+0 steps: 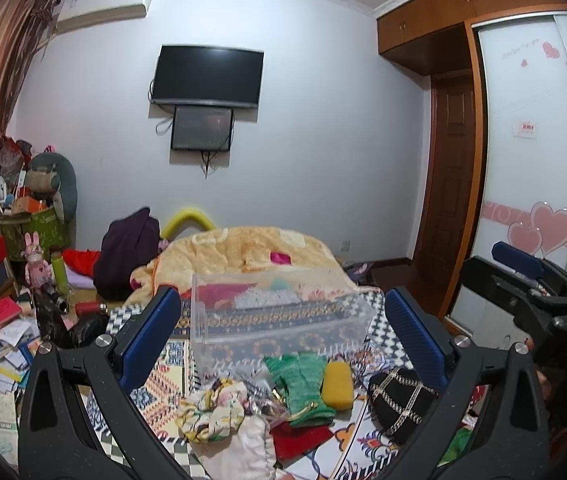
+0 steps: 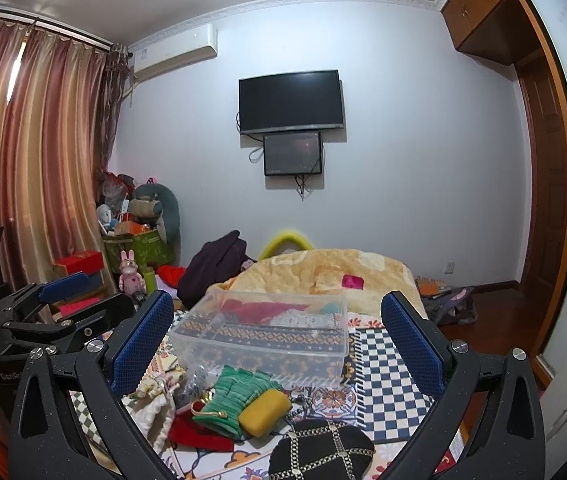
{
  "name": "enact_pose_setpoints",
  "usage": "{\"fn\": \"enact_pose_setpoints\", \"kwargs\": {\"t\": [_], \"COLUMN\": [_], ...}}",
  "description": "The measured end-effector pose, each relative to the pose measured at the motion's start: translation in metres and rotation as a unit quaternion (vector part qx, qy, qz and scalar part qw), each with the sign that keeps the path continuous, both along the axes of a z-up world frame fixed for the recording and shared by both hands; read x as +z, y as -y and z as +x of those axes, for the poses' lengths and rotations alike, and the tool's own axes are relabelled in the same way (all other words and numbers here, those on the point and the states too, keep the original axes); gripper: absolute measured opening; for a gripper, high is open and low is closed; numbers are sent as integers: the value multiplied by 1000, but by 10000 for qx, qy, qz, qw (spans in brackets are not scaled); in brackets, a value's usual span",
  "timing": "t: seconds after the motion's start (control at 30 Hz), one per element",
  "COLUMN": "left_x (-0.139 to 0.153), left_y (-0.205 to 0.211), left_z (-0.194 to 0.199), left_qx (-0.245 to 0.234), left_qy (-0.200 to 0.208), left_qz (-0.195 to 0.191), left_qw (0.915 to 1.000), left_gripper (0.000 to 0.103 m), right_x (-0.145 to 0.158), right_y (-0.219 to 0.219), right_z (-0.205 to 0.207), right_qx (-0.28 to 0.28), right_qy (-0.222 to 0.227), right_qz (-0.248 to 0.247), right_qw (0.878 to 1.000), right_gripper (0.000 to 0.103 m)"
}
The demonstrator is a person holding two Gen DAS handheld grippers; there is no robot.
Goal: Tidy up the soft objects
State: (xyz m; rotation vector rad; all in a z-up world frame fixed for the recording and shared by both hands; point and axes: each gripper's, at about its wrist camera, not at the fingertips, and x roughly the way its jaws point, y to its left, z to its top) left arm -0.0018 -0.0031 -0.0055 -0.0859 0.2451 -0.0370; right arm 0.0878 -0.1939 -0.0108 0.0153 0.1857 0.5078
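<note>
A pile of soft things lies on the patterned bedspread: a green knitted piece, a yellow sponge, a floral scrunchie, a white pouch, a red cloth and a black pouch with gold chain. A clear plastic box stands behind them. My left gripper is open and empty above the pile. My right gripper is open and empty too, over the green piece, sponge, black pouch and box.
A yellow blanket is heaped beyond the box. Boxes, books and toys crowd the left side. A wooden door and wardrobe stand on the right. A TV hangs on the far wall.
</note>
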Motion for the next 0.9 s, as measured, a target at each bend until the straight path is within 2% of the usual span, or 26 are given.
{"fn": "enact_pose_setpoints", "kwargs": {"t": [0.13,0.33,0.5,0.67,0.7,0.77,0.83,0.9], "left_x": [-18,-49,-73,-93,-95,-101,-104,-106], "left_y": [-4,-15,-25,-42,-45,-52,-58,-63], "left_z": [9,22,33,39,40,42,44,45], "left_qx": [42,35,121,323,374,457,473,465], "left_qy": [-355,-939,-1344,-1561,-1588,-1661,-1745,-1778], "left_qz": [5,-88,-138,-153,-162,-188,-250,-340], "left_qw": [9994,9955,9908,9871,9865,9849,9832,9824], "left_gripper": [103,103,103,103,102,89,86,84], "right_x": [-15,-49,-81,-110,-116,-123,-130,-133], "right_y": [3,11,18,27,31,36,41,40], "right_z": [8,23,34,44,46,49,51,52], "right_qx": [-66,-131,-106,-167,-192,-199,-193,-148], "right_qy": [-251,-884,-1499,-2131,-2254,-2438,-2579,-2681], "right_qz": [-135,-380,-571,-710,-693,-631,-600,-618], "right_qw": [9996,9953,9870,9743,9716,9676,9641,9613], "right_gripper": [103,103,103,103,103,103,101,94]}}
